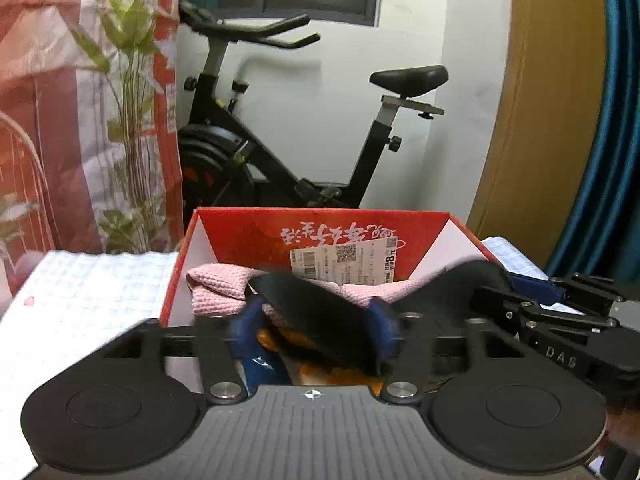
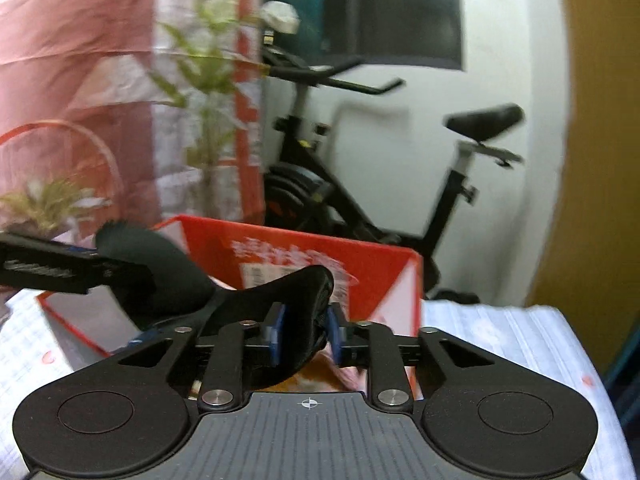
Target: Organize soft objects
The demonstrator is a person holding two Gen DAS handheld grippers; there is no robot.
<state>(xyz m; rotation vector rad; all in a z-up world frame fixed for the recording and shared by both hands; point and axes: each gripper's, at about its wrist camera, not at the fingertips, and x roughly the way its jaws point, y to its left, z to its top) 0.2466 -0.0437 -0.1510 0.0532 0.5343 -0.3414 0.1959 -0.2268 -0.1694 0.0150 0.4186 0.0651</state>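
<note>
Over the box: you hold a long black padded fabric piece [image 1: 320, 312], curved like an eye mask or insole, above the open red cardboard box [image 1: 320, 232] with white inner walls, so it can go down among the soft things already stored there.
Why two grips: each end of the black piece is taken by one gripper, which keeps the limp strip spread out instead of folding on itself as it goes in.
Left gripper [image 1: 314, 326]: its blue pads sit moderately apart and the middle of the black piece runs across the gap; through the blur it looks lightly pinched, not slack, though I would not swear to it.
Right gripper [image 2: 306, 330]: drawn nearly together, the blue pads [image 2: 277, 330] pressing both faces of the black piece's narrow end, a firm clamp.
Box contents: a pink waffle-weave cloth [image 1: 224, 286] lies folded against the far wall, with something orange [image 1: 280, 340] and something blue [image 1: 260, 372] lower down, too hidden to name.
Box setting: it rests on a white checked cloth covering the worktop [image 1: 100, 292], with a white printed label [image 1: 348, 260] stuck to its inner back wall.
Next judgement: you probably need to lower both ends together and release over the pink cloth.
</note>
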